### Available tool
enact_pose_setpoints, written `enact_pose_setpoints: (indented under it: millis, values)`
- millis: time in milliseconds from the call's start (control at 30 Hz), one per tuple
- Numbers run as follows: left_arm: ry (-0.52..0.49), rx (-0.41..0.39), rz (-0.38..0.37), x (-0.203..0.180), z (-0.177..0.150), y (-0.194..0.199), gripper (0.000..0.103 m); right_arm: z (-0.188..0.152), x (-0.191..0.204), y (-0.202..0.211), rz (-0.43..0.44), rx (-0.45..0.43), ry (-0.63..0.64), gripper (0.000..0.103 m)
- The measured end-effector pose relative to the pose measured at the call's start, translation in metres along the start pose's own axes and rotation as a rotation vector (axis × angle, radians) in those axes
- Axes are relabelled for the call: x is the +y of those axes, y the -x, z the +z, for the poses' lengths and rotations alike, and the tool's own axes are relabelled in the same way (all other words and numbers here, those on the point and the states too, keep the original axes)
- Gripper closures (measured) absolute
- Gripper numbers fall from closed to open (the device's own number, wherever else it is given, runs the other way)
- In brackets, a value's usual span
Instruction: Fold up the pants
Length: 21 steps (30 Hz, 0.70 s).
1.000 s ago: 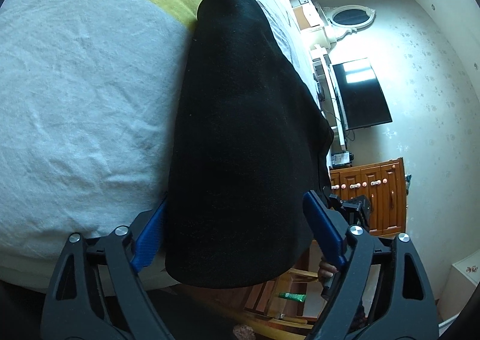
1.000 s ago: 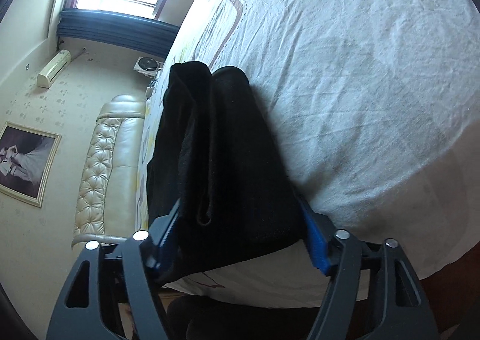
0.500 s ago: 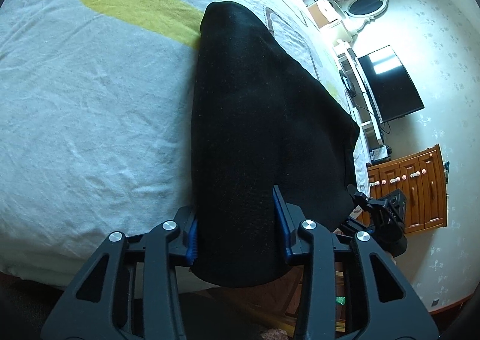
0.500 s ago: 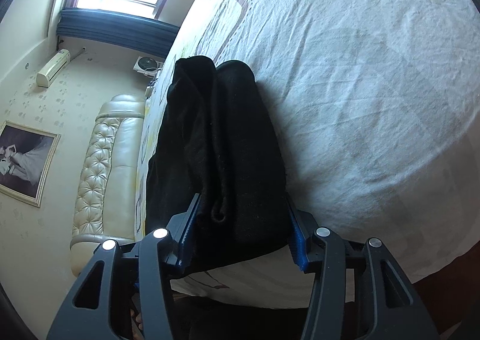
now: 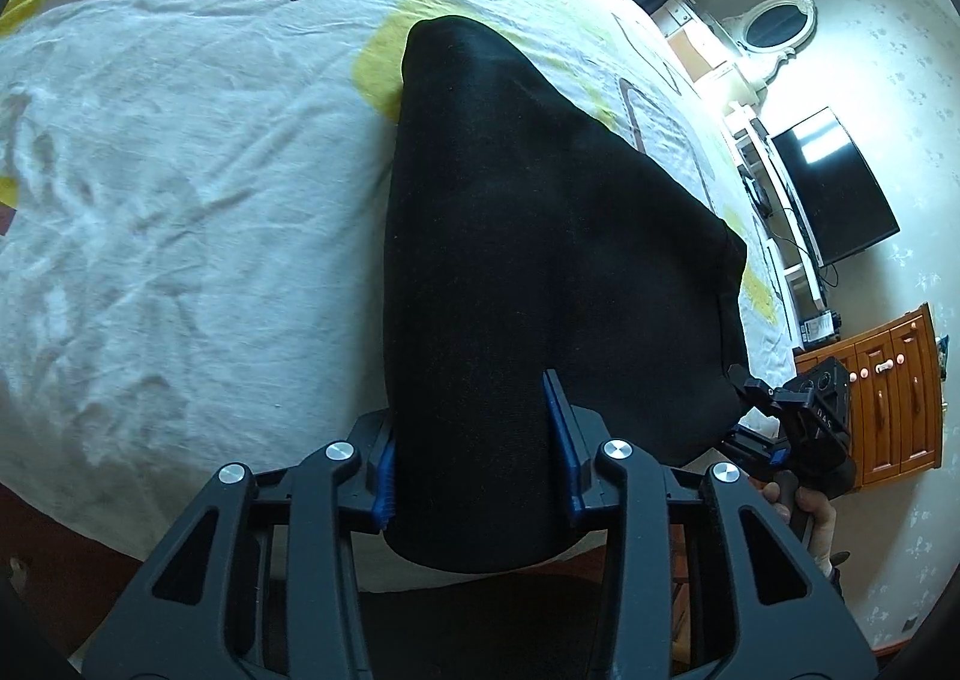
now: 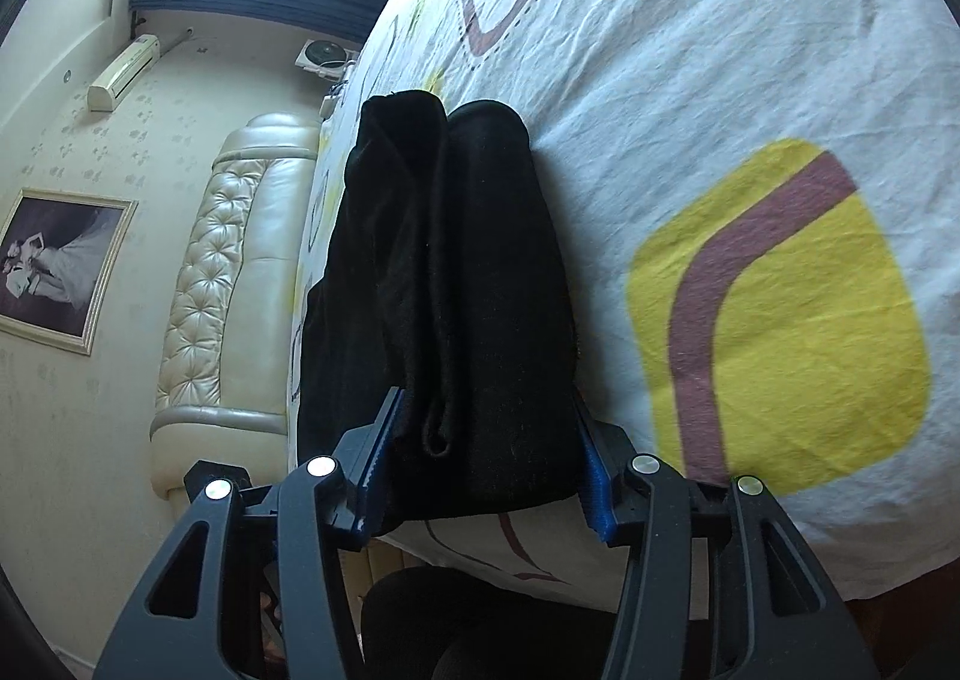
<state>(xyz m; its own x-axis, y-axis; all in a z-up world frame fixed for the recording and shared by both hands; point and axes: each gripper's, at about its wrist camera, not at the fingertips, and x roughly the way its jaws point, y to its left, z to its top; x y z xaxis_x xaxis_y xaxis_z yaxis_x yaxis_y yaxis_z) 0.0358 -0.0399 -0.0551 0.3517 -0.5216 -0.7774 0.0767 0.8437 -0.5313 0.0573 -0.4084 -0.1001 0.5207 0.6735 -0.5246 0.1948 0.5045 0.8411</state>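
Observation:
Black pants [image 5: 528,236] lie on a white bed sheet [image 5: 180,188] with yellow and maroon shapes. My left gripper [image 5: 474,458] is shut on one near corner of the pants, blue pads pressed to the cloth. My right gripper [image 6: 480,476] is shut on the other end, where bunched folds of the pants [image 6: 456,272] show. The right gripper also shows at the right edge of the left wrist view [image 5: 804,422], at the pants' far corner. The cloth stretches from both grippers up over the bed.
The bed's front edge runs just under both grippers. A padded cream headboard [image 6: 222,284] is on the left in the right wrist view. A television [image 5: 834,188] and a wooden cabinet [image 5: 888,392] stand past the bed's foot.
Both grippers closed from wide open onto the pants' edge, then moved forward over the bed with the cloth. More of the patterned sheet shows now.

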Motion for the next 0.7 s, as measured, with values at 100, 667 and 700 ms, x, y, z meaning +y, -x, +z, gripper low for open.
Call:
enact_pose_setpoints:
  millis: [100,667,700]
  values:
    - [0.019,-0.017,0.021,0.012,0.001,0.012,0.064,-0.002,0.011,-0.019,0.0,0.019,0.021,0.052]
    - [0.019,-0.045,0.063,0.024,0.001,0.021,0.063,-0.007,0.023,-0.042,0.013,0.052,0.068,0.052]
    - [0.017,-0.046,0.064,0.024,0.001,0.021,0.063,-0.007,0.023,-0.042,0.013,0.053,0.068,0.052]
